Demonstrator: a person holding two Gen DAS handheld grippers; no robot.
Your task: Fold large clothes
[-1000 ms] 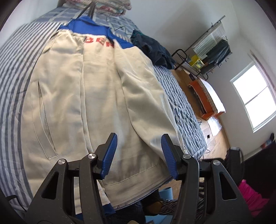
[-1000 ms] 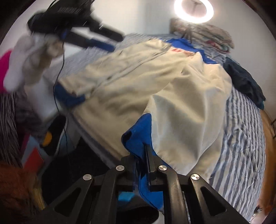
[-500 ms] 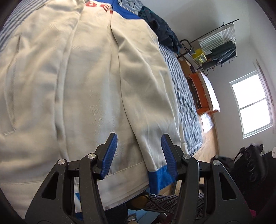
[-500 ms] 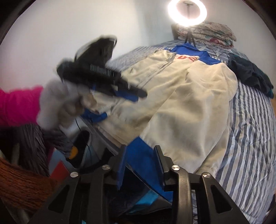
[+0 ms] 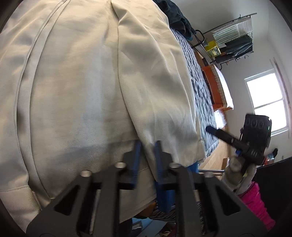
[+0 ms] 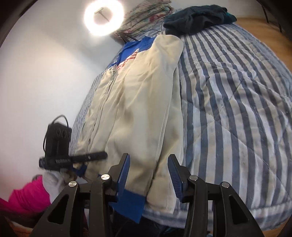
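Left gripper: its jaws are closing on the cream cloth of the jacket, pinching a fold at the lower end of the sleeve.
Right gripper: its jaws are opening and stand apart above the sleeve end; the blue cuff lies below and between them, with no pad pressing on it.
Jacket: spread lengthwise on the bed, hem at the near edge, blue collar end far off toward the wall.
Done so far: the sleeve on the quilt side appears laid inward along the body, its cuff hanging at the hem.
Left to do: judging by its full length, the jacket has not yet been folded crosswise; the other side's fold cannot be judged from these views.
Further off: a dark garment sits at the far end of the bed, apparently waiting its turn.
Farthest: a ring light glows against the wall.
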